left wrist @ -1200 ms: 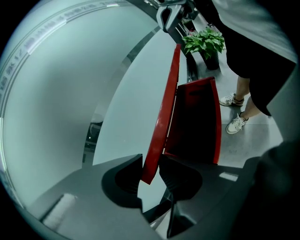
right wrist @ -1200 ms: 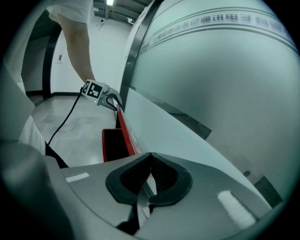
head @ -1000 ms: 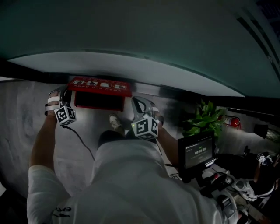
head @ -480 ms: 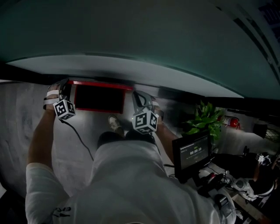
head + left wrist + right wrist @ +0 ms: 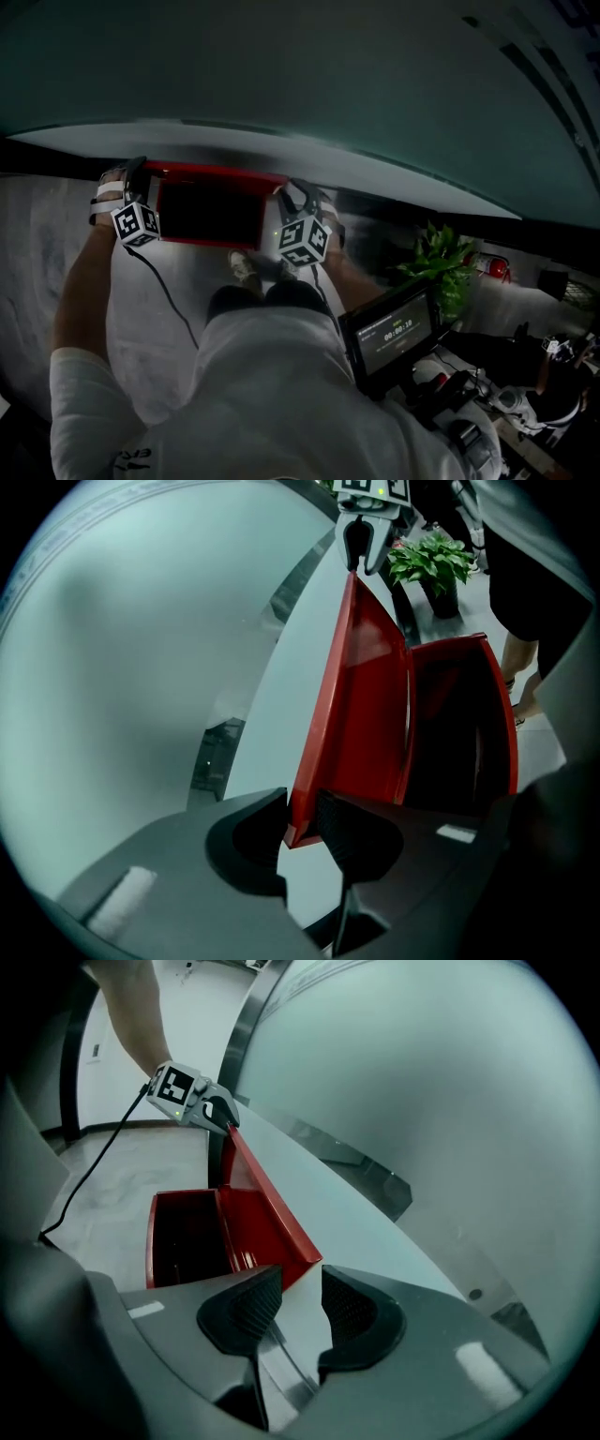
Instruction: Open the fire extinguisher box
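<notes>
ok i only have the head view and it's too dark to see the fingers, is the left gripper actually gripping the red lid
Observer: Yes. The left gripper view shows the left gripper with its fingers pressed on a corner of the lid.
Operator: and the right one
Observer: The right gripper has just been opening. Its fingers stand apart with nothing between them, and the lid's other corner is just beyond the tips.
Operator: anything inside the box
Observer: Both gripper views look into the open box: red walls, a dark inside, and nothing I can make out in it.
</notes>
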Demonstrator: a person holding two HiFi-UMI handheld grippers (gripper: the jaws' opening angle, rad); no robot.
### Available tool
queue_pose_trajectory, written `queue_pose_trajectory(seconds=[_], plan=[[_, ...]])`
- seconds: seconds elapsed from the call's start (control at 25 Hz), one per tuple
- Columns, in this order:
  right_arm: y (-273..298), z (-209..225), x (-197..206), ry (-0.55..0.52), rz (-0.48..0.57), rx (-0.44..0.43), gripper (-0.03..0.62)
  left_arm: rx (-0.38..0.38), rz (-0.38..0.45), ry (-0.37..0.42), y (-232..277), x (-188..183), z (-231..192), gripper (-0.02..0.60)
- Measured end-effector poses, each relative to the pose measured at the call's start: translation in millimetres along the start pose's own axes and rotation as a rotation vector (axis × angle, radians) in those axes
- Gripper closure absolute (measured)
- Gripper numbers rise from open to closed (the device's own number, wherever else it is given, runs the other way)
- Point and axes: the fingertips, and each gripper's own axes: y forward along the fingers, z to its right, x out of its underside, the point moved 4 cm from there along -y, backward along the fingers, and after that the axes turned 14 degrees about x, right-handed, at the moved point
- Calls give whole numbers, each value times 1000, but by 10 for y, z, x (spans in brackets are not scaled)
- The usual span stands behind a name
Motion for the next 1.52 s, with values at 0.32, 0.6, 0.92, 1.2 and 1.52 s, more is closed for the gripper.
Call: queue_pose_trajectory(seconds=[0.32,0.6,0.92,1.2,1.52], plan=[[414,76,-99,96,-64,26,465,-2,-4,-13,168,-2,-189,490],[548,143,-113,139,-79,32,470,-21,-13,-27,323,-32,-311,495],[723,262,-108,171,-110,23,471,-12,-29,-28,488,-115,-440,504],[778,349,-118,195,-127,24,473,-38,-59,-49,525,-188,-534,506],[824,399,-142,212,-148,22,471,-69,-68,-53,572,-216,-596,506]])
